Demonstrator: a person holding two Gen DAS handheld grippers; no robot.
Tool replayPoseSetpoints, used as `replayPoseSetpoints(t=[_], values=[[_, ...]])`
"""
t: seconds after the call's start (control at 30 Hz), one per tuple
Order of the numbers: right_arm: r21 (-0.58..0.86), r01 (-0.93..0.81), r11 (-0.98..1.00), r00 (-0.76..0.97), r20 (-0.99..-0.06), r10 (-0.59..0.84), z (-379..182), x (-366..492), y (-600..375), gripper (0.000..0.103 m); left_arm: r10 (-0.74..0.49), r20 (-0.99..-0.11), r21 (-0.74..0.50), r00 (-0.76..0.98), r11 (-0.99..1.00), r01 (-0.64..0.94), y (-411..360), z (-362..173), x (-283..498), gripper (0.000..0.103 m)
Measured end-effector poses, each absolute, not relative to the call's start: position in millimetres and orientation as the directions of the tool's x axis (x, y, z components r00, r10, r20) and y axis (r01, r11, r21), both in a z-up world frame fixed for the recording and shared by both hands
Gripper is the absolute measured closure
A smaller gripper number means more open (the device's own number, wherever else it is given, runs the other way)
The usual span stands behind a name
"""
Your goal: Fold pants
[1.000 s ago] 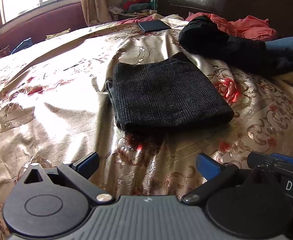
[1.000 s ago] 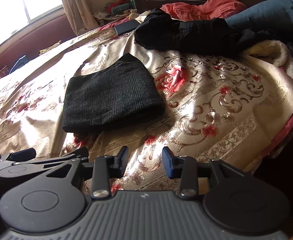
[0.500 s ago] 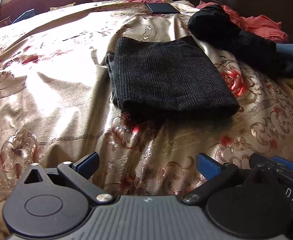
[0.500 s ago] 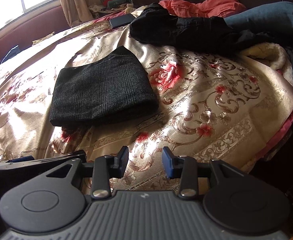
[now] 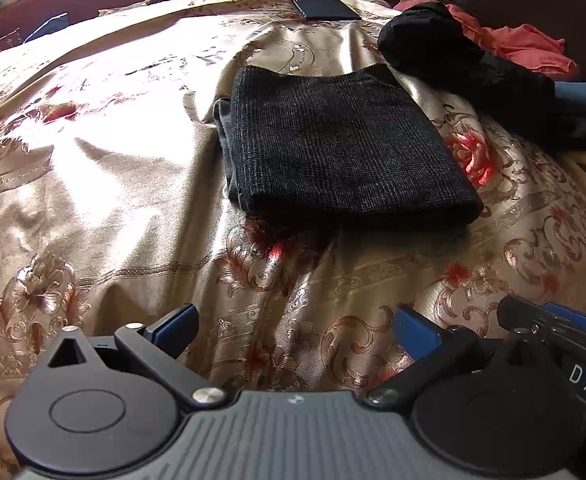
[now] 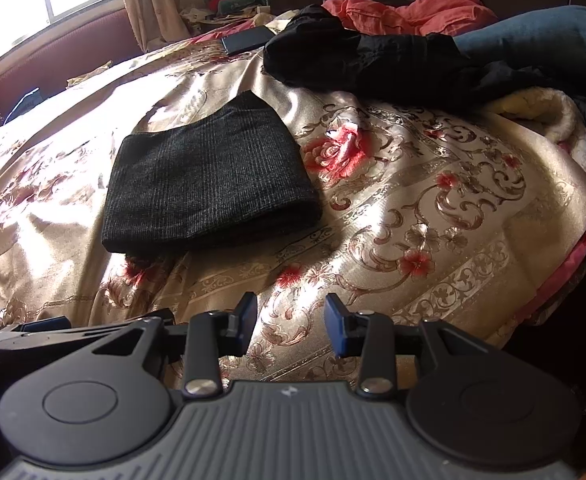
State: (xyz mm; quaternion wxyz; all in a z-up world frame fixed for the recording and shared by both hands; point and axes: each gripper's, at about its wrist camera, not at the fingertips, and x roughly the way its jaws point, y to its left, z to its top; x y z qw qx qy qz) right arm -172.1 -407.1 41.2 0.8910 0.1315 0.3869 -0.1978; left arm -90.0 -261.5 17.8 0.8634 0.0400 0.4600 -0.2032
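Observation:
Dark checked pants (image 5: pixel 333 148) (image 6: pixel 209 184) lie folded into a compact rectangle on the gold floral bedspread (image 5: pixel 93 184) (image 6: pixel 433 216). My left gripper (image 5: pixel 295 326) hovers over the bedspread nearer than the pants, open wide, with nothing between its blue pads. My right gripper (image 6: pixel 291 320) is also short of the pants, over the bedspread to their right, open by a narrower gap and empty. The right gripper's tip (image 5: pixel 553 320) shows at the lower right of the left wrist view. The left gripper's body (image 6: pixel 65 330) shows at the lower left of the right wrist view.
A heap of black clothing (image 6: pixel 365 64) (image 5: pixel 465 56), an orange-red garment (image 6: pixel 409 8) and a blue pillow (image 6: pixel 533 36) lie at the head of the bed. A dark flat phone or case (image 5: pixel 325 9) rests beyond the pants. The bed's edge drops off at the right (image 6: pixel 565 280).
The left wrist view has tipped downward, so the pants sit higher and the window has left the frame. The right view shifted slightly. Both grippers keep the same opening.

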Motion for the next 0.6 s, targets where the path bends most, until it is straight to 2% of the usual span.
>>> replayPoseSetpoints(t=[0.27, 0.6], values=[[0.089, 0.467, 0.880, 0.615, -0.747, -0.251, 35.6, -176.0, -414.3, 0.065, -0.309, -0.814, -0.111, 0.491, 0.914, 0.391, -263.8, 15.7, -89.8, 0.000], [0.125, 0.461, 0.879, 0.627, -0.746, -0.223, 29.4, -178.6, -418.7, 0.065, -0.284, -0.812, -0.047, 0.510, 0.903, 0.428, -274.0, 15.5, -95.9, 0.000]])
